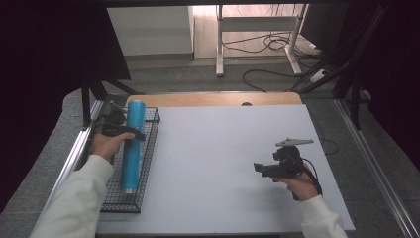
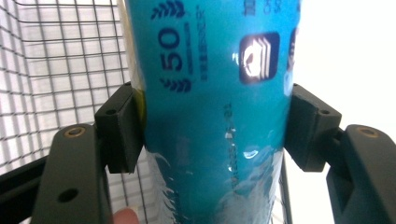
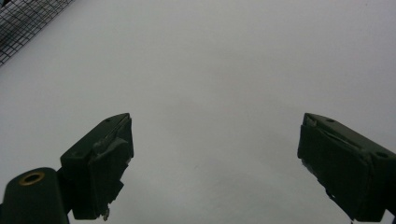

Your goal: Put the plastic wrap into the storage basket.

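Observation:
A long blue cylinder point(image 1: 132, 148) with printed labels lies lengthwise in a black wire basket point(image 1: 113, 194) at the table's left edge. My left gripper point(image 1: 130, 133) reaches across its far half. In the left gripper view both jaws press against the sides of the cylinder point(image 2: 215, 70), so my left gripper point(image 2: 215, 126) is shut on it. My right gripper point(image 1: 258, 168) hovers over the white table top point(image 1: 218, 144) at the right, pointing left. In its own view the right gripper point(image 3: 215, 158) stands wide open with nothing between the jaws.
The basket's mesh point(image 2: 56, 70) shows behind the cylinder, and its corner point(image 3: 23, 23) appears far off in the right gripper view. A wooden strip point(image 1: 213, 99) runs along the table's far edge. Cables and a desk frame point(image 1: 257, 44) lie on the floor beyond.

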`<action>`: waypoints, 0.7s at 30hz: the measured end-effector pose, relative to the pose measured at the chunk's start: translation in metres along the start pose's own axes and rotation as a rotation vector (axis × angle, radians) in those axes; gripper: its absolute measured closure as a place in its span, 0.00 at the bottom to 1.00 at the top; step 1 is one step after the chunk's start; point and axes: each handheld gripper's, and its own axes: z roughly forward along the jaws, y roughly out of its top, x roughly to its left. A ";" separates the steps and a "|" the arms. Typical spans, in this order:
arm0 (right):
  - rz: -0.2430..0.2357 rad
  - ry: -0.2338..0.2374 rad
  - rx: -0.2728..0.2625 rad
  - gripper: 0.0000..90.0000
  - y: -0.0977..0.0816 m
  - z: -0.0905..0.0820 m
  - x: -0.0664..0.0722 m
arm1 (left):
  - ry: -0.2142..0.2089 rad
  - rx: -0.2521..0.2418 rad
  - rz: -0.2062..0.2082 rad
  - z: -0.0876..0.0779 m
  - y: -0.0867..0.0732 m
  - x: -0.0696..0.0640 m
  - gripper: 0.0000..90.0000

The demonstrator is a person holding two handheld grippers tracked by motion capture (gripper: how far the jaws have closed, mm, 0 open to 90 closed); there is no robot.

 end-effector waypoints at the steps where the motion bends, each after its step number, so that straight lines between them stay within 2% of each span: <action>1: -0.001 -0.005 0.001 0.12 -0.001 0.000 0.000 | 0.011 0.007 -0.001 0.008 0.002 0.000 0.35; 4: -0.004 -0.007 0.001 0.12 -0.001 0.000 -0.001 | 0.024 0.011 -0.010 0.016 0.005 -0.001 0.35; 6: -0.003 -0.009 0.001 0.12 -0.001 0.000 -0.002 | 0.020 0.018 -0.017 0.020 0.006 0.002 0.34; 7: -0.001 -0.008 0.002 0.12 -0.001 0.000 -0.003 | 0.005 0.000 -0.044 0.023 0.007 0.005 0.34; 8: -0.001 -0.008 0.002 0.12 -0.001 0.000 -0.003 | 0.005 0.000 -0.044 0.023 0.007 0.005 0.34; 10: -0.001 -0.010 0.002 0.12 -0.001 0.001 -0.003 | 0.058 0.018 -0.042 0.030 0.006 0.005 0.33; 12: -0.004 -0.013 0.003 0.12 -0.001 0.001 -0.002 | 0.082 0.008 -0.048 0.034 0.004 0.005 0.32; 13: -0.004 -0.013 0.003 0.12 -0.001 0.001 -0.002 | 0.071 -0.007 -0.048 0.033 0.004 0.005 0.32; 14: -0.008 -0.017 0.001 0.12 -0.001 0.000 -0.002 | 0.072 -0.041 -0.048 0.024 0.005 0.004 0.29; 15: -0.008 -0.017 0.001 0.12 -0.001 0.000 -0.002 | 0.072 -0.041 -0.048 0.024 0.005 0.004 0.26; 17: -0.004 -0.015 0.003 0.12 -0.002 0.000 -0.002 | 0.078 -0.056 -0.033 0.014 0.005 0.001 0.23; 18: -0.004 -0.014 0.003 0.12 -0.002 0.000 -0.002 | 0.093 -0.059 -0.009 0.006 0.003 -0.003 0.22; 21: -0.006 -0.014 0.002 0.12 -0.002 -0.001 -0.001 | 0.114 -0.082 0.011 0.000 -0.001 -0.007 0.21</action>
